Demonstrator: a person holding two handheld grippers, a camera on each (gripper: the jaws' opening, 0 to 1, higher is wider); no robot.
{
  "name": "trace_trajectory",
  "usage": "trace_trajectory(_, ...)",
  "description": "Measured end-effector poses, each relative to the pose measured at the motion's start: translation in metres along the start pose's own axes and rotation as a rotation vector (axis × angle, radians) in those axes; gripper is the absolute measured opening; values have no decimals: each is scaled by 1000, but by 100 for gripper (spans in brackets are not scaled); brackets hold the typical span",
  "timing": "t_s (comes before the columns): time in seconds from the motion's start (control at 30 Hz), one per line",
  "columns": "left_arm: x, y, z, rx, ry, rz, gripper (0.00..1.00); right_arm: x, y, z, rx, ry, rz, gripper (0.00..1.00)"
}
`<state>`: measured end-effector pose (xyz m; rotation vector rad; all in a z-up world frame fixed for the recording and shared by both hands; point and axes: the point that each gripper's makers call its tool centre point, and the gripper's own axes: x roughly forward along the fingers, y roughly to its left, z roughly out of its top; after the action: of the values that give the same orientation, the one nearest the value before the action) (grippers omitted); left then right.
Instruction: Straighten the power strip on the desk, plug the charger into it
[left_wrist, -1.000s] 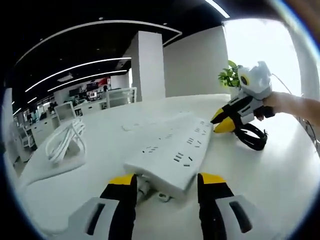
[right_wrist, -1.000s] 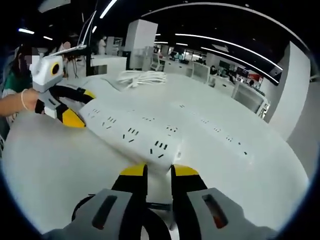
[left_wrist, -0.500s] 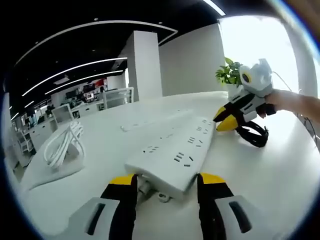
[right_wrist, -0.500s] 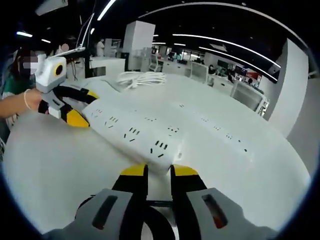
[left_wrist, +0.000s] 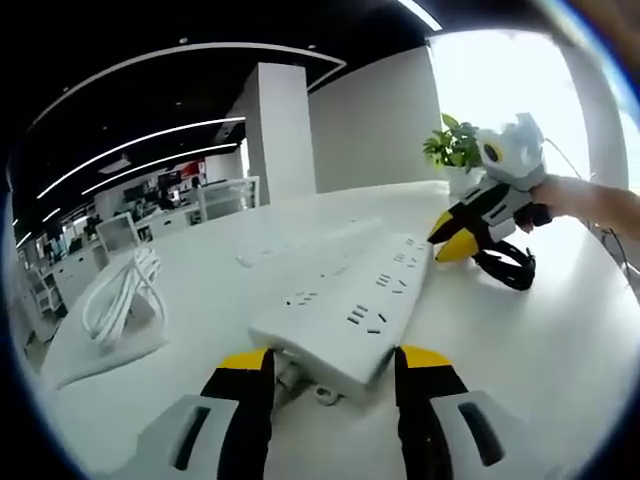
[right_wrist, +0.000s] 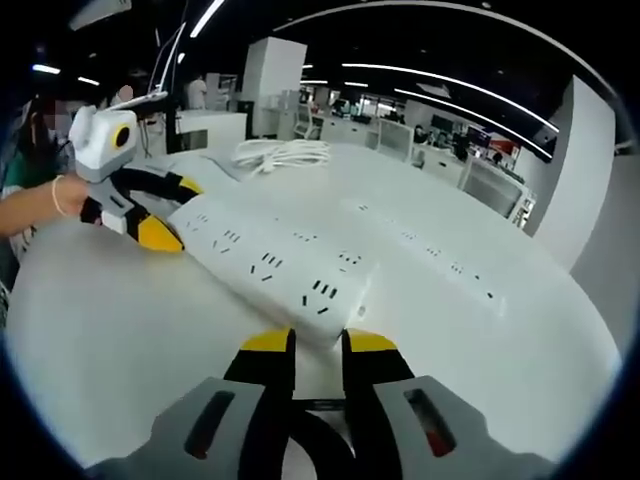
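So the white power strip lies flat on the white worktop, long axis running straight between the two hand-held grippers. In the left gripper view its near short end, the one with the cord stub, sits right between the yellow-tipped jaws of the left hand-held gripper, which are spread wide on either side of it; I can't tell if the tips actually touch the casing. The far end points at the right hand-held gripper, whose yellow tips sit right at that corner.

From the right gripper view the same power strip runs away to the upper left, socket face up. The right hand-held gripper has its jaws nearly pressed together, just a slim gap, with the strip's end just ahead of the tips. Something black sits low between the jaws, cut off, hard to say what. The left hand-held gripper shows at the far end, its jaws either side of that corner.

Plenty of bare worktop all around. A second, flatter white strip lies beside the first, roughly parallel. A coiled white cable sits off to the left, a black loop of cord by the right hand-held gripper, and a potted plant behind it.
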<state>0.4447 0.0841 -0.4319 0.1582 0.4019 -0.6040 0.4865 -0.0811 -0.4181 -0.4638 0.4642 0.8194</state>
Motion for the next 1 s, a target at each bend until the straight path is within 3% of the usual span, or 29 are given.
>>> trace_trajectory(0.33,4,5,2,14,29,-29,49,-1,2,-1,2,6,-13,17)
trace_trajectory(1.0,7,7,3,45,25,-71,50,-4,5,-2,31,12,-40,17)
